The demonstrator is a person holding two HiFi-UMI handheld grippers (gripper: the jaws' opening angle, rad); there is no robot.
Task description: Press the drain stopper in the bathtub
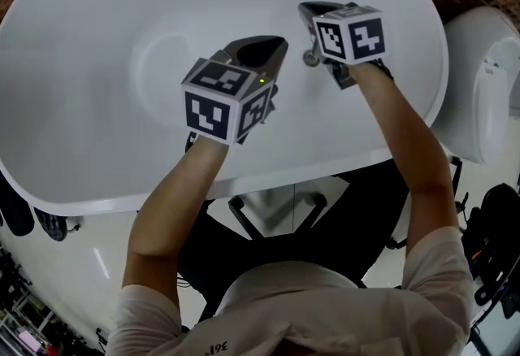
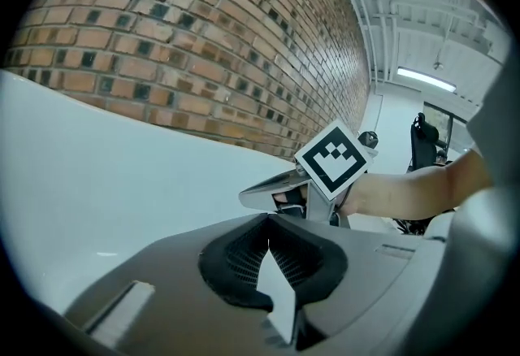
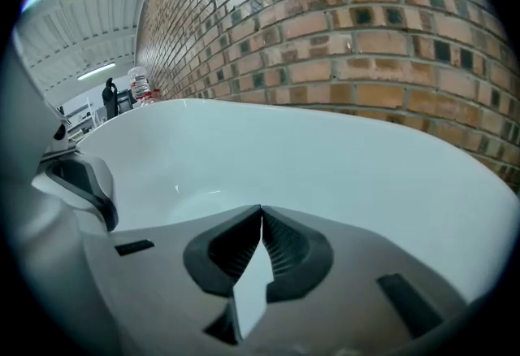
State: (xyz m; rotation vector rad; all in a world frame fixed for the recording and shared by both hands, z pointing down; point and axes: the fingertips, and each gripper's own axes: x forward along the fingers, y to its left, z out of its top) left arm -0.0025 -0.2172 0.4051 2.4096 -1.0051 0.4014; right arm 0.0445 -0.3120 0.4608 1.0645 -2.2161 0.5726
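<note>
Currently found both grippers inside the white bathtub [image 1: 89,54], with the brick wall [image 3: 341,29] beyond its far rim.

1. Left gripper [image 1: 262,49]: read as clenched in the left gripper view, jaw tips pressed together on nothing. Placed at about 12 o'clock from the head view's centre, well clear of the tub floor as far as could be judged.
2. Right gripper [image 1: 314,16]: read as clenched too in the right gripper view, tips met and empty, aimed at the far tub wall rather than downward.
3. Drain stopper [image 1: 310,58]: identified tentatively as the small round metal part on the tub floor, at about 1 o'clock from centre, just beside the right gripper at 7 o'clock of its marker cube [image 1: 349,33]. Not seen in either gripper view.

Could not tell from the head view whether the right gripper touched the stopper. Judged the approach largely done and the press itself outstanding. Expected to need the closed tips tilted down onto the stopper's top, then a straight push.
</note>
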